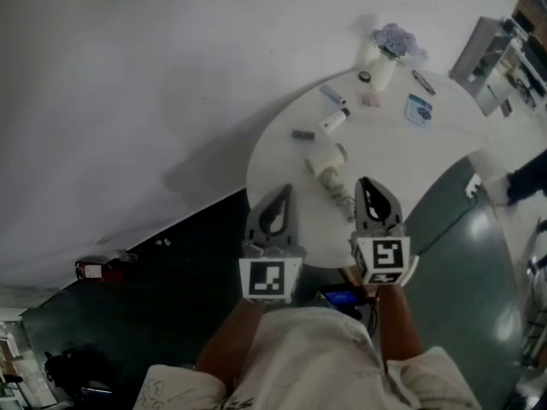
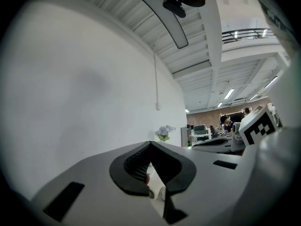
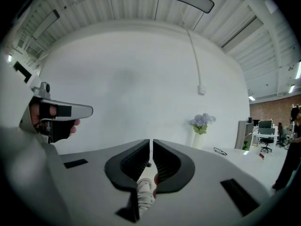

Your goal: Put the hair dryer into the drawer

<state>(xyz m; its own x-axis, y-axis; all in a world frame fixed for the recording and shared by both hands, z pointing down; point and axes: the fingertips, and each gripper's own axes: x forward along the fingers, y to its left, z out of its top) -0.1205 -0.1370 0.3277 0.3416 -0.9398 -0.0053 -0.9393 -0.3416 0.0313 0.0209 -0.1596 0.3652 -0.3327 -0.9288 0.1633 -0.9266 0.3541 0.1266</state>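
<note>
Grippers hang over the near edge of the round white table (image 1: 449, 148), left gripper (image 1: 285, 190) and right gripper (image 1: 364, 182) both closed, empty; the white plastic hair dryer (image 1: 326, 162) lies just ahead.

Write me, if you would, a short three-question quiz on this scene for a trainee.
1. True or false: the right gripper holds the hair dryer.
2. What stands at the far edge of the table? A) a vase of flowers B) a kettle C) a laptop
3. How do the jaws of the left gripper stand?
Key: 1 false, the hair dryer lies on the table; 2 A; 3 together, gripping nothing.
</note>
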